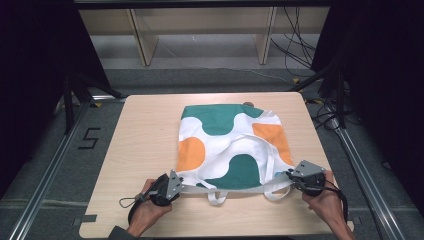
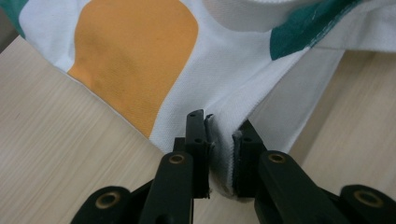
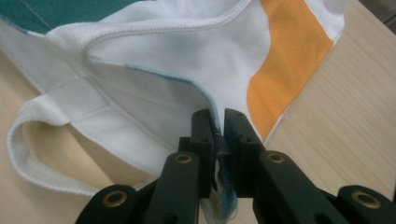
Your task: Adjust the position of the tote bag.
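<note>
A cloth tote bag (image 1: pixel 230 145), white with green and orange patches, lies flat on the wooden table (image 1: pixel 145 135), its mouth toward the person. My left gripper (image 1: pixel 175 184) is shut on the bag's near left corner; in the left gripper view the white hem (image 2: pixel 222 154) is pinched between the jaws of the left gripper (image 2: pixel 219 128). My right gripper (image 1: pixel 292 176) is shut on the near right corner, and the right gripper view shows the right gripper (image 3: pixel 218 122) clamped on the fabric edge (image 3: pixel 219 158). Two white handles (image 1: pixel 220 196) hang loose between the grippers.
The table's front edge (image 1: pixel 215 234) runs just behind the person's hands. Metal rails (image 1: pixel 50 165) flank the table on both sides. Wooden shelving (image 1: pixel 200 30) and cables (image 1: pixel 300 45) stand beyond the far edge.
</note>
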A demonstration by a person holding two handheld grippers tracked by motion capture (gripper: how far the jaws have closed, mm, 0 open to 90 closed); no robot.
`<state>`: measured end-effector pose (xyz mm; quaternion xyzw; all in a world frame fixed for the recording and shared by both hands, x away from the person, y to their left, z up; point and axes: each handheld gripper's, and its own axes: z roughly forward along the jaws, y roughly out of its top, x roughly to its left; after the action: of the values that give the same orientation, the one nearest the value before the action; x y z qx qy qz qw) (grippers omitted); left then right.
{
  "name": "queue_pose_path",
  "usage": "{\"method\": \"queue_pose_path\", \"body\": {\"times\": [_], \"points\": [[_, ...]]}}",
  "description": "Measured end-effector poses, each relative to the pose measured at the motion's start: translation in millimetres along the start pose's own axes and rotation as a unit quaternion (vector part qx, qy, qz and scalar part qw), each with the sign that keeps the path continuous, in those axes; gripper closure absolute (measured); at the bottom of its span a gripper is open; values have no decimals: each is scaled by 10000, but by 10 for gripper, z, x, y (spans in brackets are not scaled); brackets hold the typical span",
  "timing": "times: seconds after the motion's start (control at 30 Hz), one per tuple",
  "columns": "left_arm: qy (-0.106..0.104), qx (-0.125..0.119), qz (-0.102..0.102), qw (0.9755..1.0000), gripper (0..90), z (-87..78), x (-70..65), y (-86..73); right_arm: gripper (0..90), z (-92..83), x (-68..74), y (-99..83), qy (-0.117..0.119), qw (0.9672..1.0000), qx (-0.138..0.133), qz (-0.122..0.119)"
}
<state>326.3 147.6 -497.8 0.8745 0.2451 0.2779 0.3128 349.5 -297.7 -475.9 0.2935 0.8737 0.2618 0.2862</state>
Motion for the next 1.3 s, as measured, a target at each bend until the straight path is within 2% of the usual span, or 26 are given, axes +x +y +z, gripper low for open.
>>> {"method": "queue_pose_path", "body": {"times": [0.07,0.1,0.2,0.23,0.3,0.33,0.37,0.43,0.5,0.6,0.63,0.67,0.7,0.73,0.77,0.8,0.83,0.87,0.9,0.93,0.97,1.13,1.17,1.27,1.3], "points": [[70,-4,-126,9999,787,-54,35,-43,825,-32,80,9,113,9999,3,-56],[105,0,-174,9998,781,-63,55,-59,822,-49,135,10,178,9998,56,37],[157,22,-344,9993,754,-34,99,-79,780,-44,187,32,175,9997,3,-147],[183,33,-389,9991,739,-19,105,-79,756,-36,208,35,159,9998,87,-67],[185,50,-466,9987,731,-8,108,-75,739,10,218,24,149,9996,183,-128],[210,71,-479,9986,731,-15,123,-69,736,17,233,13,146,9996,230,-37],[215,44,-527,9984,732,-13,134,-69,729,24,222,7,118,9995,226,-163],[262,55,-599,9978,744,-27,153,-78,713,28,206,1,-137,9993,274,-233],[324,33,-648,9974,750,-39,166,-76,702,61,206,-8,-275,9987,317,-304],[344,48,-651,9973,754,-33,183,-88,714,123,224,-2,-421,9974,479,-326],[347,79,-553,9978,753,-26,201,-92,731,159,231,0,-468,9970,503,-342],[317,85,-695,9970,750,-10,196,-103,763,180,240,6,-444,9972,498,-342],[332,87,-718,9968,742,-1,205,-110,807,177,235,23,-414,9972,512,-349],[332,87,-718,9968,737,-1,205,-110,807,177,235,23,-414,9972,512,-349],[364,106,-788,9962,721,17,206,-117,844,139,183,58,-330,9983,260,-416],[380,123,-827,9958,698,29,204,-117,848,102,175,71,-335,9991,194,-182],[424,199,-835,9954,664,43,208,-112,849,84,148,82,-321,9993,72,-181],[424,199,-835,9954,642,43,208,-112,849,84,148,82,-321,9993,72,-181],[397,268,-883,9949,642,58,209,-105,850,52,132,92,-303,9995,-66,62],[483,341,-911,9941,537,102,211,-101,850,32,109,106,-285,9994,-189,42],[495,366,-919,9939,505,117,217,-99,850,28,121,112,-315,9992,-213,110],[534,389,-907,9937,495,160,264,-70,849,20,143,131,-349,9992,-207,55],[508,435,-941,9933,492,213,272,-65,846,28,126,124,-297,9993,-215,37],[398,485,-926,9937,487,274,270,-64,826,58,116,104,-257,9994,-201,142],[447,490,-879,9939,492,271,263,-60,805,70,127,93,-213,9993,-141,266]]}}
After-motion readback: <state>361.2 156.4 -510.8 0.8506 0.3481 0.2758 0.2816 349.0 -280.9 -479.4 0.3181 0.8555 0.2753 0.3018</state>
